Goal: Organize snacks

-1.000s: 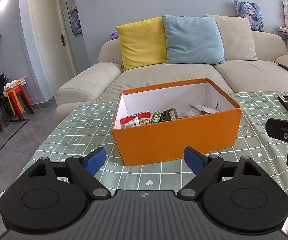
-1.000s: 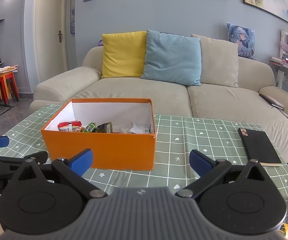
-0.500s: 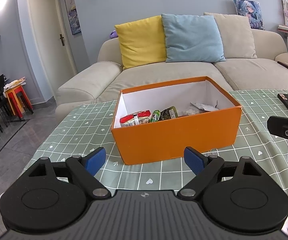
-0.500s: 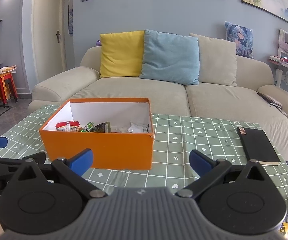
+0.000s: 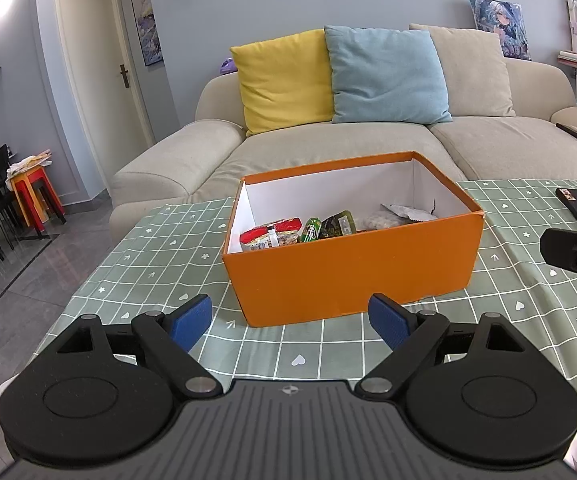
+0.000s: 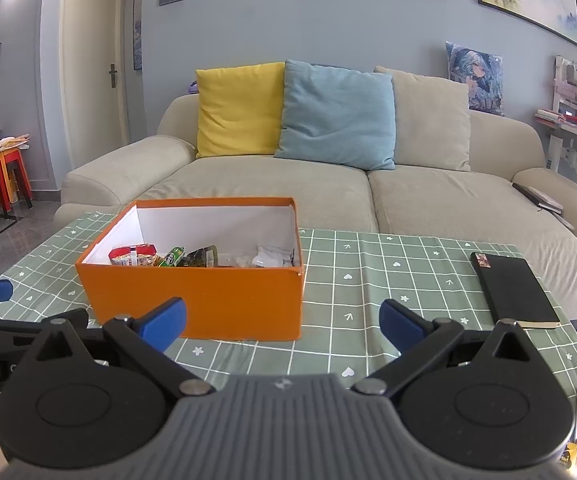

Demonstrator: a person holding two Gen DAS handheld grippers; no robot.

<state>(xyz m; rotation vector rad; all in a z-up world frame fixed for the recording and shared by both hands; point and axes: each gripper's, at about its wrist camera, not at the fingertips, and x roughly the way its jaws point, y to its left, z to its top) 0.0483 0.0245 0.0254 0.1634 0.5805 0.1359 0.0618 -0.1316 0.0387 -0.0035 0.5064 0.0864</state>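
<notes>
- The left gripper, black with blue pads, hovers low over the green checked tablecloth, its jaws spread wide and holding nothing.
- Just beyond it sits the open orange cardboard box, white inside, with the snack packets lying along its near wall.
- The right gripper hangs just beside the box's right end, equally wide open and empty.
- A black notebook lies further right, well apart.

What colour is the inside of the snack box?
White inside the orange box; its inner walls show best in the left wrist view.
</notes>
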